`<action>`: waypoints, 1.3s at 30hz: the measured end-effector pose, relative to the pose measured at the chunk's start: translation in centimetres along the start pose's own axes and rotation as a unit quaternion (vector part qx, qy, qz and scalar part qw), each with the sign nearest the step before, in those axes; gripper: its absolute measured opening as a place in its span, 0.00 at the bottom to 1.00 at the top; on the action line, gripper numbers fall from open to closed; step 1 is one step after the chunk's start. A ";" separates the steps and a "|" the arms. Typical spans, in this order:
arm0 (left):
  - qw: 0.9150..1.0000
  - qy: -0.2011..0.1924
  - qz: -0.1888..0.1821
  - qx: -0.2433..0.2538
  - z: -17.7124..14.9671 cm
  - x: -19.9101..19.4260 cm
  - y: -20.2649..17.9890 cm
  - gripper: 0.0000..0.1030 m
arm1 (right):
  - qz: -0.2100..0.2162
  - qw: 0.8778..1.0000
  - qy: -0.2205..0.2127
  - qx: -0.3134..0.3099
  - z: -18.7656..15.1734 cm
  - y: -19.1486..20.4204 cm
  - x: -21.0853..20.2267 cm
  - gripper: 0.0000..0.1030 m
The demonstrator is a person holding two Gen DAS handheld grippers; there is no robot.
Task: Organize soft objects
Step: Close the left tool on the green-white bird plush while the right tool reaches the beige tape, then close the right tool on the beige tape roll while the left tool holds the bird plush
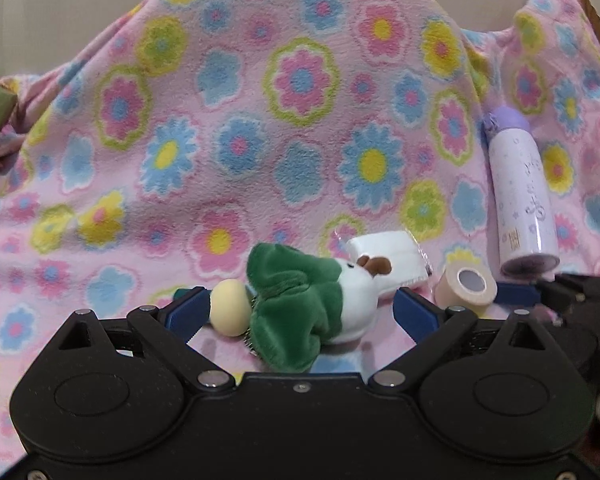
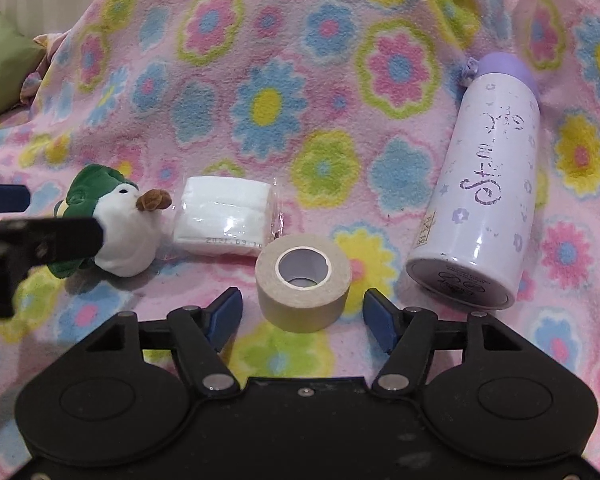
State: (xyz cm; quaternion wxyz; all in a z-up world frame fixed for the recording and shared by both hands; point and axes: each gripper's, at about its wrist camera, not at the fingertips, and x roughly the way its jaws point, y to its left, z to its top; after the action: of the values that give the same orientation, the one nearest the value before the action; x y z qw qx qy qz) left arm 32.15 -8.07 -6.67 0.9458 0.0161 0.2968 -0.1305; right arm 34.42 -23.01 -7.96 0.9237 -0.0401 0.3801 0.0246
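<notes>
- Everything sits on a pink flowery fleece blanket (image 2: 268,104) draped over what looks like a sofa or chair, so nothing rolls far and it all sinks in a bit.
- The left gripper (image 1: 300,312) is spread wide with its blue pads on either side of the plush bird (image 1: 320,304). The toy lies on its side between the jaws, green body toward the camera, white head and brown beak pointing away. No pad is pressing on it that I can see, so it's framed, not pinched.
- There's a little cream ball (image 1: 230,307) right by the left pad, touching the toy's green end. Could be part of the toy, can't tell.
- The right gripper (image 2: 302,314) is open too, jaws either side of the roll of beige tape (image 2: 304,280), which stands on its flat side, hole facing up. There's a visible gap between each pad and the roll, so no grip yet.
- A white pack of cotton pads (image 2: 224,216) in clear wrap lies just behind the tape, nearly touching the bird's beak.
- A lilac bottle (image 2: 484,196) lies on its side off to the right, cap end away. It's hard, so my guess is it doesn't count as a soft one.
- My read: both hands are lined up to grab at once, bird left and tape right, with sorting barely begun.
- Watch out: the plush is squishy and wide, so the pinch may slip off.
</notes>
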 end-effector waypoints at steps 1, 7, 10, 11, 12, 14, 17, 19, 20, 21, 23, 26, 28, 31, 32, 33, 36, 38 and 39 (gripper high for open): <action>1.000 0.003 0.000 -0.004 0.1 0.3 0.0 0.93 | 0.000 1.000 0.000 0.001 0.0 0.0 0.0 0.62; 1.000 0.020 -0.004 -0.017 0.5 1.9 -0.2 0.92 | 0.001 1.000 0.001 0.003 0.0 0.0 0.0 0.62; 1.000 0.019 -0.001 -0.018 0.6 2.3 -0.4 0.79 | 0.001 1.000 0.001 0.003 0.0 -0.1 0.0 0.62; 1.000 0.020 0.000 -0.013 0.6 2.3 -0.5 0.66 | 0.001 1.000 0.001 0.003 0.0 -0.1 0.0 0.63; 1.000 0.023 -0.009 -0.010 0.7 2.2 -0.6 0.63 | 0.001 1.000 0.001 0.003 0.0 -0.1 0.0 0.63; 1.000 0.025 -0.006 -0.006 0.9 1.7 -0.8 0.61 | 0.001 1.000 0.001 0.003 0.0 -0.1 0.1 0.63; 1.000 0.016 -0.008 0.000 0.9 -0.1 -0.7 0.61 | 0.000 1.000 0.001 0.003 0.0 -0.1 0.1 0.63; 1.000 0.008 -0.004 0.009 0.7 -1.6 -0.5 0.61 | 0.001 1.000 0.001 0.003 0.0 -0.1 0.0 0.63; 1.000 0.005 0.000 0.011 0.5 -2.3 -0.2 0.61 | 0.001 1.000 0.001 0.004 0.0 -0.1 0.1 0.63; 1.000 0.004 0.004 0.011 0.3 -2.9 0.1 0.61 | 0.001 1.000 0.001 0.004 0.0 -0.1 0.1 0.63; 1.000 0.001 0.014 0.011 -0.3 -3.9 0.9 0.61 | 0.001 1.000 0.002 0.004 0.0 -0.1 0.1 0.64; 0.999 0.001 0.034 0.018 -1.4 -4.5 2.0 0.61 | 0.001 1.000 0.002 0.004 0.0 -0.1 0.1 0.65; 0.999 0.011 0.049 0.021 -2.4 -4.2 2.6 0.62 | 0.000 1.000 0.002 0.004 0.0 -0.1 0.1 0.65; 0.998 0.015 0.050 0.017 -3.5 -4.1 3.2 0.64 | -0.001 1.000 0.002 0.004 0.0 -0.1 0.1 0.66; 0.998 0.008 0.050 0.023 -3.7 -4.2 3.2 0.65 | -0.002 1.000 0.002 0.004 0.0 -0.1 0.1 0.66; 0.998 0.003 0.051 0.030 -3.9 -4.3 3.1 0.66 | -0.002 1.000 0.003 0.004 0.0 -0.1 0.1 0.66; 0.998 -0.010 0.052 0.046 -4.3 -4.4 2.9 0.67 | -0.003 1.000 0.003 0.004 0.0 -0.1 0.1 0.66; 0.998 -0.012 0.048 0.040 -4.5 -4.7 3.1 0.65 | -0.003 1.000 0.003 0.005 0.0 -0.1 0.1 0.67; 0.998 -0.012 0.046 0.038 -4.6 -4.9 3.2 0.64 | -0.003 1.000 0.004 0.006 0.0 -0.1 0.1 0.67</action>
State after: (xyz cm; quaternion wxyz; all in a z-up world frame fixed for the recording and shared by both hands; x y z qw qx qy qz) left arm 26.54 -3.28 -7.87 0.9530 0.0644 0.2794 -0.0980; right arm 34.51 -23.14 -8.03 0.9226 -0.0361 0.3835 0.0191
